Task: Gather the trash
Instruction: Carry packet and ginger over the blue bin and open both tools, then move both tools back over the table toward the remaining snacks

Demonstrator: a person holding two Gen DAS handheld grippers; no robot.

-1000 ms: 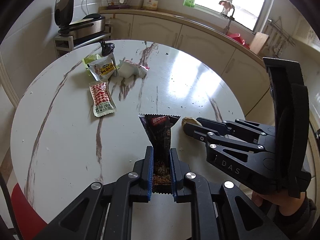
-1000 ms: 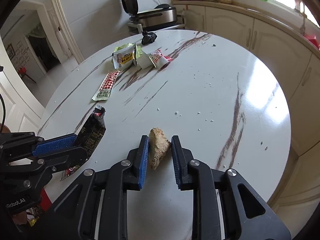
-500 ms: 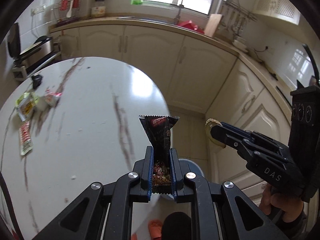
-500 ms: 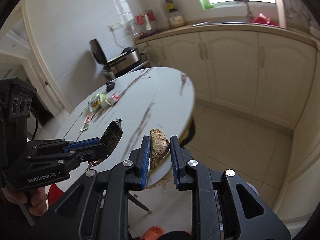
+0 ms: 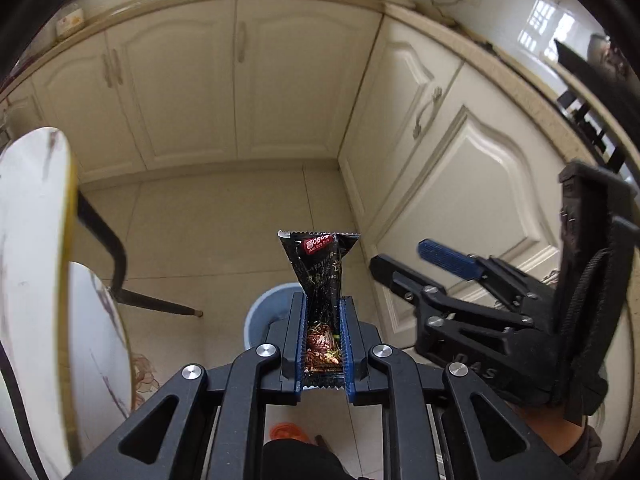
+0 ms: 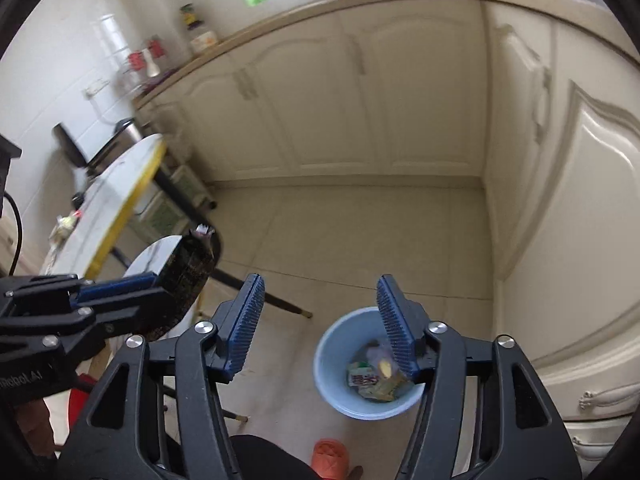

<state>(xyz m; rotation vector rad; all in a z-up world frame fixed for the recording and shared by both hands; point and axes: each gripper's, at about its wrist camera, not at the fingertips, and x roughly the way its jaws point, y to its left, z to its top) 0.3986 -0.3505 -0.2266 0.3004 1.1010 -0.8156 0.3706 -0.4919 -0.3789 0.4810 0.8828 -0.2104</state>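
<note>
My left hand-held gripper point(image 5: 323, 344) is clenched on the black snack wrapper point(image 5: 320, 268), gripping its lower half so the sealed top stands up free. I'm holding it right above the blue bin point(image 6: 332, 364) on the floor, which looks like the lineup for a drop. My right hand-held gripper point(image 6: 320, 320) is spread wide with nothing between the blue pads point(image 6: 248, 320). It hangs over the bin's mouth, which suits letting something fall straight in.

The left view barely gives me the bin: just a sliver of its rim point(image 5: 256, 312) peeking out behind the fingers, so from there I can't judge what's inside. The right view looks straight down into it, with wrappers and a pale yellowish lump point(image 6: 385, 367) piled at the bottom. It also catches the desk point(image 6: 116, 184) off to the left, a few bits of litter point(image 6: 66, 222) on it, blurred. So I reckon more trips are needed.
</note>
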